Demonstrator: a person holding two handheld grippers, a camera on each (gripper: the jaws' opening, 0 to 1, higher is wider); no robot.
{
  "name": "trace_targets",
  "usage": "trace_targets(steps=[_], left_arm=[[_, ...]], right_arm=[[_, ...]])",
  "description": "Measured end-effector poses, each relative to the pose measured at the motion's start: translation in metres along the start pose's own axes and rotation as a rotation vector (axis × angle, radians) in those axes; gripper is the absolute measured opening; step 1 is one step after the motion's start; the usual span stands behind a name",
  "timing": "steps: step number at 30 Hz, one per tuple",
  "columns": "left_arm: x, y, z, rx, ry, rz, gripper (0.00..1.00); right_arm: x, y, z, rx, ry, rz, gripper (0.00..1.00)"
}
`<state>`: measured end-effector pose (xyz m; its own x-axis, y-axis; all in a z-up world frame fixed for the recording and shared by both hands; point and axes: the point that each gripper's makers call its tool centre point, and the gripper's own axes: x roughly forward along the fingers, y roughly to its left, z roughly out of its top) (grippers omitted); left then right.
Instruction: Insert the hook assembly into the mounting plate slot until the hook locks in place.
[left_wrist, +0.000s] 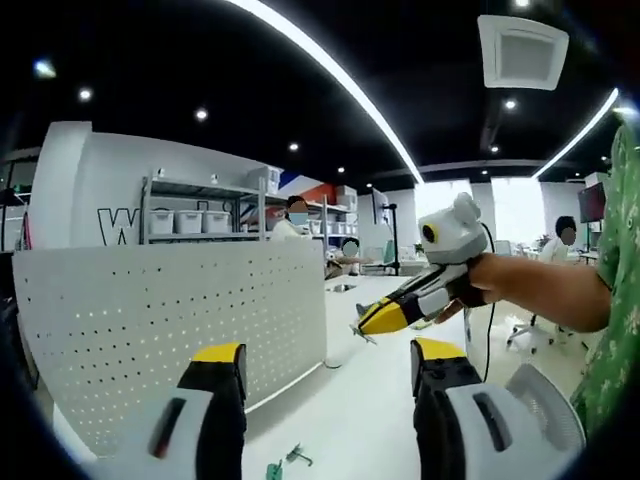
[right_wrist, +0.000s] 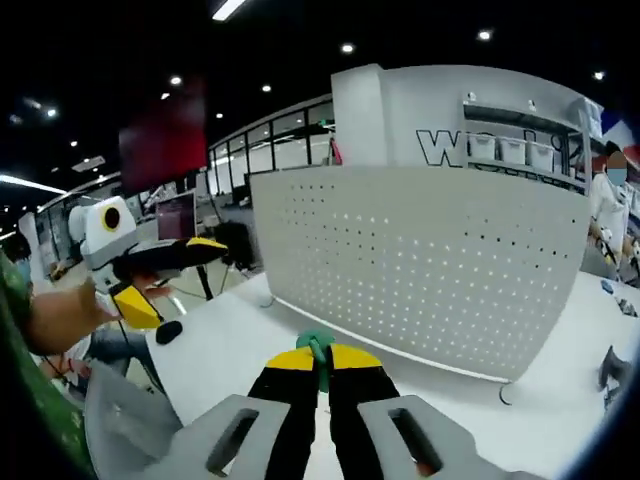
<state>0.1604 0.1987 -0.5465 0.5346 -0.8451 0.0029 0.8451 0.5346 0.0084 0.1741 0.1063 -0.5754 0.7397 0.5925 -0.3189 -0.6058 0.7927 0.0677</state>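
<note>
Yellow-tipped black jaws of the left gripper (left_wrist: 327, 365): spread wide apart, nothing between them, raised above the white tabletop (left_wrist: 370, 400). Two small green-and-metal hook parts (left_wrist: 288, 461) lie on that tabletop, low between the jaws. White perforated pegboard mounting plate (left_wrist: 160, 335): stands upright on the table, ahead and to the left in the left gripper view.

Right gripper (right_wrist: 318, 357): yellow-tipped jaws pressed together on a small green plastic hook assembly (right_wrist: 318, 347), held in the air in front of the pegboard mounting plate (right_wrist: 440, 270), apart from it. In the left gripper view, the right gripper (left_wrist: 385, 315) enters from the right, held by a person's hand (left_wrist: 480, 280). Background: metal shelving with white storage bins (left_wrist: 190, 215).
</note>
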Motion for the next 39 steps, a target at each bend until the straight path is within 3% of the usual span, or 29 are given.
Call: trace_targets(steps=[8, 18, 27, 31, 36, 39], left_arm=[[0.015, -0.009, 0.004, -0.035, -0.02, -0.026, 0.64], [0.033, -0.01, 0.012, -0.068, -0.039, -0.026, 0.46], [0.057, -0.009, 0.005, -0.07, -0.004, -0.048, 0.38], [0.061, -0.006, 0.002, -0.123, -0.014, -0.051, 0.27], [0.065, -0.006, 0.0, -0.135, -0.008, -0.057, 0.22], [0.066, -0.01, 0.0, -0.166, -0.013, -0.087, 0.14]], right_arm=[[-0.012, 0.012, 0.014, 0.022, -0.078, 0.016, 0.01], [-0.01, 0.019, 0.024, 0.049, -0.141, 0.021, 0.01], [-0.004, 0.014, 0.03, 0.067, -0.17, -0.004, 0.01], [-0.001, 0.011, 0.03, 0.067, -0.173, -0.013, 0.01], [0.003, 0.006, 0.028, 0.075, -0.175, -0.029, 0.01], [0.005, 0.005, 0.029, 0.082, -0.183, -0.033, 0.01]])
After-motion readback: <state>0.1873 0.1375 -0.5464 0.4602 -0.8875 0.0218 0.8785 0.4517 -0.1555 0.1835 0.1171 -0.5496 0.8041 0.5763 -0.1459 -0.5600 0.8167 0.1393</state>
